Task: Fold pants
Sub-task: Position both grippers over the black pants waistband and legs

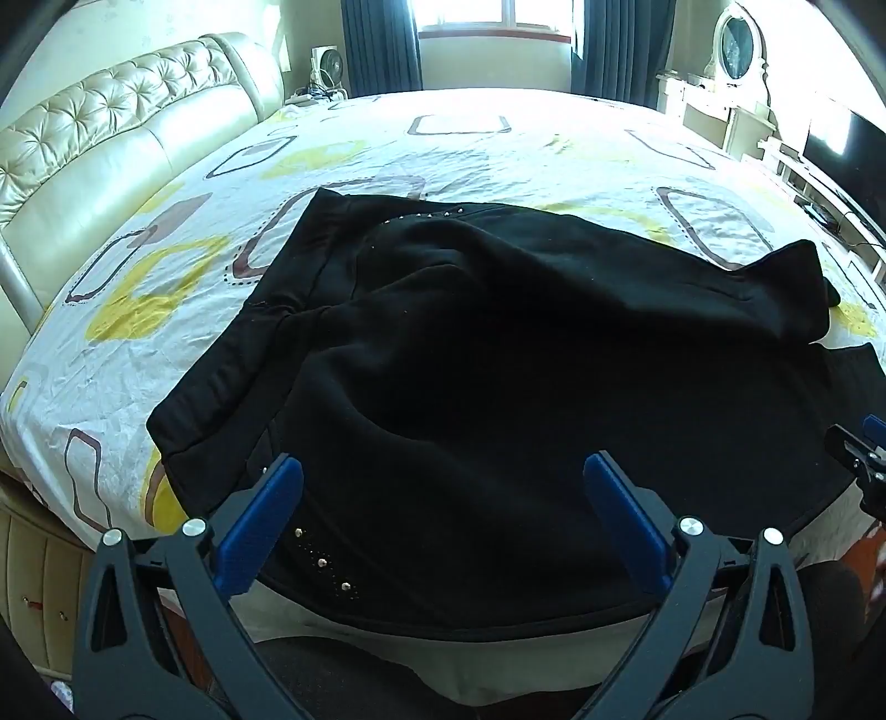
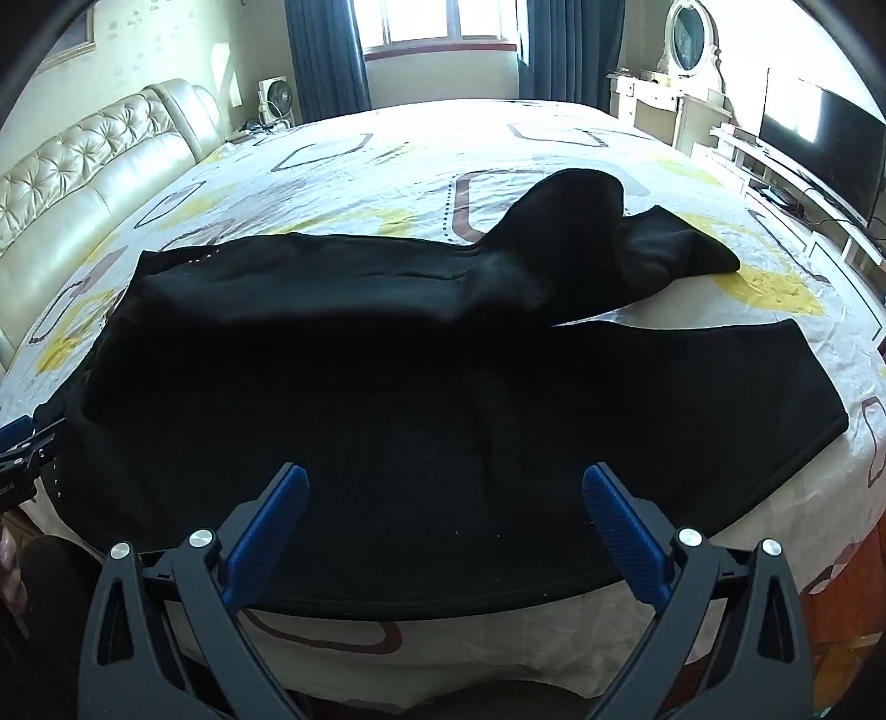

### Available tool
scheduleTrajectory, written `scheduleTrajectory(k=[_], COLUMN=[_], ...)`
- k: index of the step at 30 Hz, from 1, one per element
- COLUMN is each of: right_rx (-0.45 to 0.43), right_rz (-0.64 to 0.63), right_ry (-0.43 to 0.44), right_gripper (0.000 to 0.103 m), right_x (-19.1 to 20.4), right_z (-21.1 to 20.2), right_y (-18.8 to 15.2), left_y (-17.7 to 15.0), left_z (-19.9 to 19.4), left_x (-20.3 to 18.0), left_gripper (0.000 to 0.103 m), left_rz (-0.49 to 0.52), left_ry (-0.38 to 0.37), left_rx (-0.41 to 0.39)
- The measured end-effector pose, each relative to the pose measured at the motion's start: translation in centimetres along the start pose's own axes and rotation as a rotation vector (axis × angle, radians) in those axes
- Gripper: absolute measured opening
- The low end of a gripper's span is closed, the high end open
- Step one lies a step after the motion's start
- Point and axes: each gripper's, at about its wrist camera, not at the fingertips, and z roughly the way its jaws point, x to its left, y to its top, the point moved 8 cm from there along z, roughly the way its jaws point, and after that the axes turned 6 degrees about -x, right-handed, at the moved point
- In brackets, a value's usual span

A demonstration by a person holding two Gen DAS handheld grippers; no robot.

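Observation:
Black pants [image 1: 470, 343] lie on the bed, waist end with small studs toward the left, legs running right. In the right wrist view the pants [image 2: 387, 360] show one leg lying flat near the front edge and the other leg rumpled and raised further back. My left gripper [image 1: 443, 476] is open, hovering over the near edge of the pants at the waist end, holding nothing. My right gripper [image 2: 446, 487] is open over the near leg, holding nothing. Each gripper shows at the edge of the other's view.
The bed has a white sheet [image 1: 166, 288] with yellow and brown shapes. A tufted cream headboard [image 1: 83, 144] is at the left. A dresser with an oval mirror [image 2: 689, 41] and a TV [image 2: 819, 138] stand at the right. A window [image 2: 437, 22] is at the back.

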Motion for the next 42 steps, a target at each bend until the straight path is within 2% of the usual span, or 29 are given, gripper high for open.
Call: scheduleTrajectory(k=[3,33,39,42], right_rx=[0.002,0.034,0.039,0.049], right_rz=[-0.002,-0.020,-0.010,0.009], right_ry=[0.007,0.028,0.030,0.039], right_gripper=[0.099,0.099,0.099,0.099], right_x=[-0.1,0.8,0.6,0.5], right_z=[-0.3,0.4,0.4,0.5], right_y=[-0.5,-1.6,-1.6,-1.7], left_y=[1.4,1.2,1.7,3.4], left_z=[4.0,4.2,4.0,3.8], left_x=[-0.9,-1.1,-0.8,0.7], left_gripper=[0.101,0.101,0.101,0.101], left_rz=[-0.013,-0.028,-0.002,-0.037], left_ry=[-0.004,-0.023,-0.076,-0.132], left_rx=[0.014,0.026,0.051,0.044])
